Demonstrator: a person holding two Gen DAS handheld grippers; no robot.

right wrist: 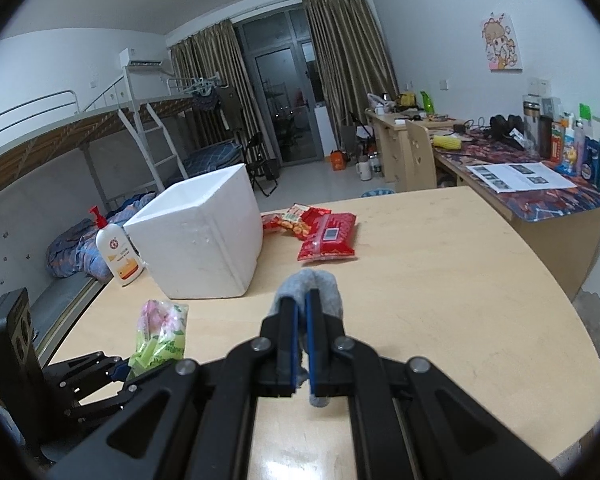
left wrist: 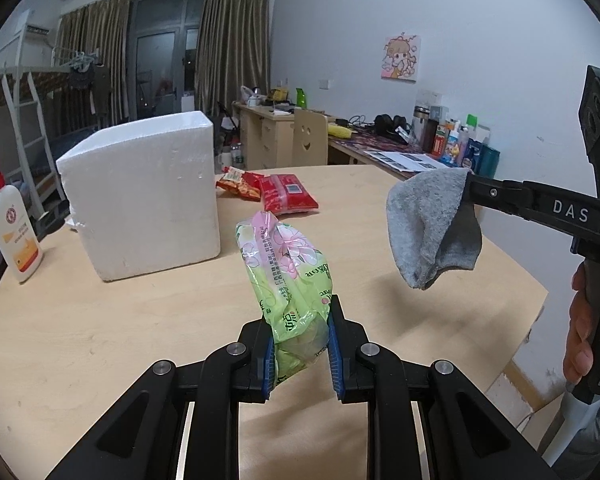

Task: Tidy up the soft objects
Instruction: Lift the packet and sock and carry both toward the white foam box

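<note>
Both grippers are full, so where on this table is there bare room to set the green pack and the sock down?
The table is bare on its near half and right side, from the red packets out to the curved edge. It is crowded at the far left: foam box, lotion bottle and the red packets stand close together.

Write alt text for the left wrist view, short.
The left tongs grip a green floral plastic packet above a wooden table. To the right, the right tongs hold a grey sock in the air. Behind: white foam box, red snack packets, lotion bottle.
</note>
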